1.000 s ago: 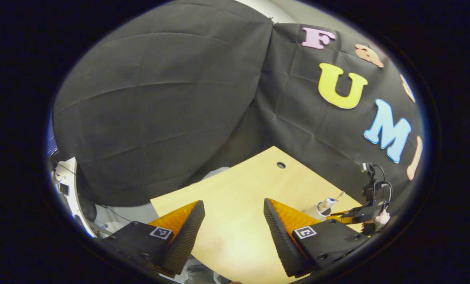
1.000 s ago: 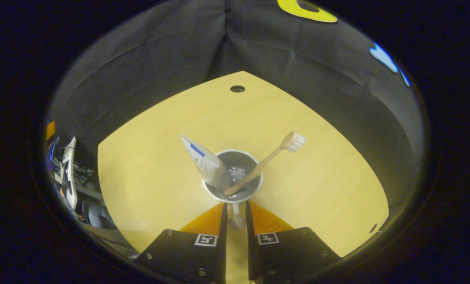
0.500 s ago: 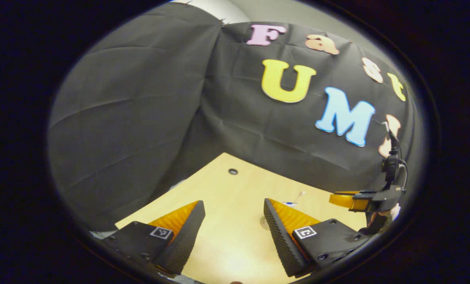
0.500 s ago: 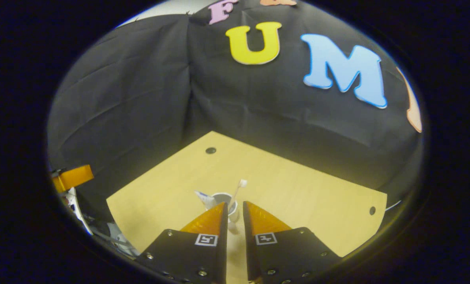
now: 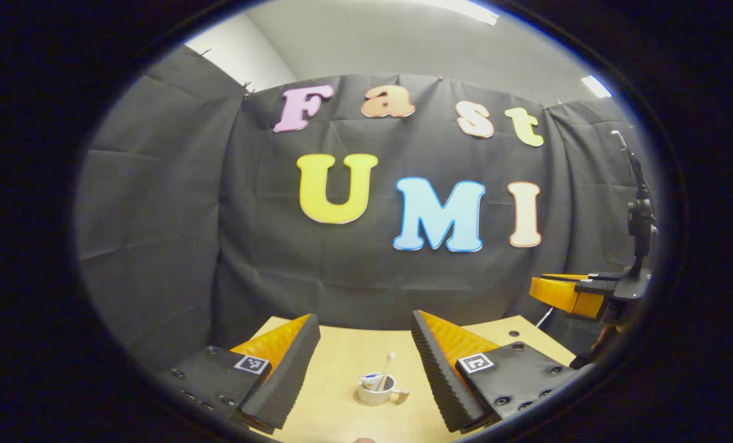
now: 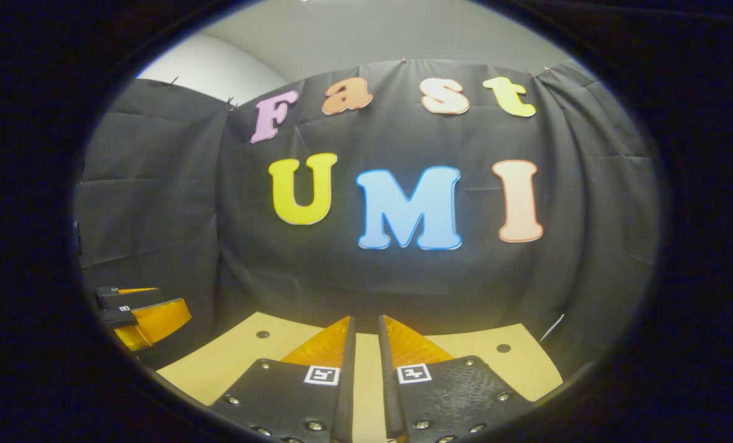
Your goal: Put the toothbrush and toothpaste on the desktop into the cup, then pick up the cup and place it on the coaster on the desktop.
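- Left gripper view: left tongs (image 5: pixel 365 363) at the bottom of the frame, released, a wide gap between the fingers, nothing held.
- Cup (image 5: pixel 376 390) stands upright on the counter (image 5: pixel 335 369), bottom centre of the frame, seen between the two fingers but apart from both.
- Toothbrush (image 5: pixel 386 367) stands in the cup, head up, leaning slightly right; toothpaste (image 5: pixel 371 377) sits in the cup beside it.
- Coaster: cannot tell whether one lies under the cup.
- Right tongs (image 5: pixel 557 289) appear at the right edge of this view, held above the counter.
- Right gripper view: right tongs (image 6: pixel 366 344) at bottom centre, nearly clenched, a narrow slit between the fingers, nothing in it.
- Left tongs (image 6: pixel 141 314) appear at the lower left of this view.
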`<state>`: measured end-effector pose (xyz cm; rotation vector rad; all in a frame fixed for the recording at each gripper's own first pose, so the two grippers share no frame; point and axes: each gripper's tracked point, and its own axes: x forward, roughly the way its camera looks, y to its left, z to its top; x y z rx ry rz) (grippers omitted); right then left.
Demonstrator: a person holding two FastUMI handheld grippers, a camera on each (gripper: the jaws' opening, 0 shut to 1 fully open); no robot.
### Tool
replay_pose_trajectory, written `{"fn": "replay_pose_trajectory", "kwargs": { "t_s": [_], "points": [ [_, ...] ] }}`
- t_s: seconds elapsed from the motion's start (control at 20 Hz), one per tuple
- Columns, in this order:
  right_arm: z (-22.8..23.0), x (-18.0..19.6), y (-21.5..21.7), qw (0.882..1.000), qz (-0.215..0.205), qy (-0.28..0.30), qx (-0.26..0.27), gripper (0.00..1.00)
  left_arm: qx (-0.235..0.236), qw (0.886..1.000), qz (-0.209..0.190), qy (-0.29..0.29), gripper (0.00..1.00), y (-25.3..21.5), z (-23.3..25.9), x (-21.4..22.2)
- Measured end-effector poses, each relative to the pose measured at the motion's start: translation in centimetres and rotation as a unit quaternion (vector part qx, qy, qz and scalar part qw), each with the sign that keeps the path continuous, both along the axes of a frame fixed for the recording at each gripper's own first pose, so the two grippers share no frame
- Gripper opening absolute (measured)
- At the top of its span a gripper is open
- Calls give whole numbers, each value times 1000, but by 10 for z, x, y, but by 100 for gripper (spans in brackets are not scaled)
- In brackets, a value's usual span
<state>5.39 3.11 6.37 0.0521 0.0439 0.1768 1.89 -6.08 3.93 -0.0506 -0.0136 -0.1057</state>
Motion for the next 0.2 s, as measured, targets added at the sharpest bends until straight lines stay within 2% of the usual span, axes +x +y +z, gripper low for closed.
{"fn": "replay_pose_trajectory", "kwargs": {
  "t_s": [0.1, 0.2],
  "points": [
    [10, -16, -15, 999, -32, -25, 1, 27, 9, 1000, -9, -25, 95, -15, 14, -10],
    [17, -29, -21, 998, -51, -44, -9, 29, 24, 999, -23, -33, 95, -33, 22, -16]
  ]
}}
